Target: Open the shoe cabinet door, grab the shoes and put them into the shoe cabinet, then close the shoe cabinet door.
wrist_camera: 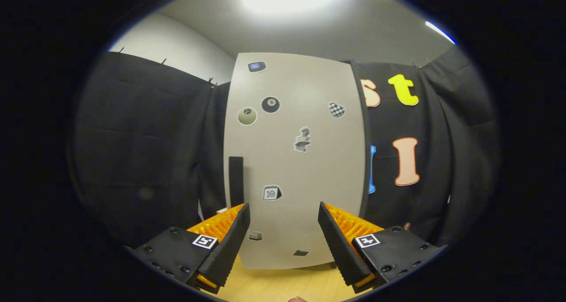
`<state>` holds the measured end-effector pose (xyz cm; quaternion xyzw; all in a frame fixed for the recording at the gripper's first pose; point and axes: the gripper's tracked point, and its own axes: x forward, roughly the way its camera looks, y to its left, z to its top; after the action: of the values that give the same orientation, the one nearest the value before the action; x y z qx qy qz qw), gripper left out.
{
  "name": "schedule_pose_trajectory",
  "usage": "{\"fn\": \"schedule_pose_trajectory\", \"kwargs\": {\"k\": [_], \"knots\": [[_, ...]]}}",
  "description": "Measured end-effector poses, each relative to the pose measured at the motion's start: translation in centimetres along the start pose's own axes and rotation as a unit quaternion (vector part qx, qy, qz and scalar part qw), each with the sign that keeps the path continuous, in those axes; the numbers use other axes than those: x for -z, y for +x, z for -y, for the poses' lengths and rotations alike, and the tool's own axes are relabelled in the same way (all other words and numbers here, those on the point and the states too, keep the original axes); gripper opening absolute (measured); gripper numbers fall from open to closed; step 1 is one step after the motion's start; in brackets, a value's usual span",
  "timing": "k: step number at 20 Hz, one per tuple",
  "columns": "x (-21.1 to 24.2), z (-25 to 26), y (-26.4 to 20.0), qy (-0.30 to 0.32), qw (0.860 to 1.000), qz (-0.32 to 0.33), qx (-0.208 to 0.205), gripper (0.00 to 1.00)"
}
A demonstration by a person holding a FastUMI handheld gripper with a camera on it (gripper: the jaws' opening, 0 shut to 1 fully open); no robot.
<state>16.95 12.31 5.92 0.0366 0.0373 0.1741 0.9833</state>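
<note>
Tool [284,215] fingers spread, sticker-covered cabinet door [305,169] closed ahead, dark handle [236,180]

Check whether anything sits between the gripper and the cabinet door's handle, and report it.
Nothing visible does. The gripper is open, its fingers spread and holding nothing. The closed shoe cabinet door stands just ahead of them, and the dark vertical handle sits near its left edge, above the left finger, with bare door around it.

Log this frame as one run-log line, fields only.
phase: approach | gripper: open, holding nothing | shoe cabinet door: shut, ahead beyond fingers | handle: dark strip on door's left edge, untouched
</note>
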Motion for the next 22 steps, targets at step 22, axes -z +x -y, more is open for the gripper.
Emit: {"fn": "schedule_pose_trajectory", "kwargs": {"k": [22], "knots": [[-0.3, 19.9, -17.0, 0.020, 0.984, 0.006, 0.180, 0.97]]}}
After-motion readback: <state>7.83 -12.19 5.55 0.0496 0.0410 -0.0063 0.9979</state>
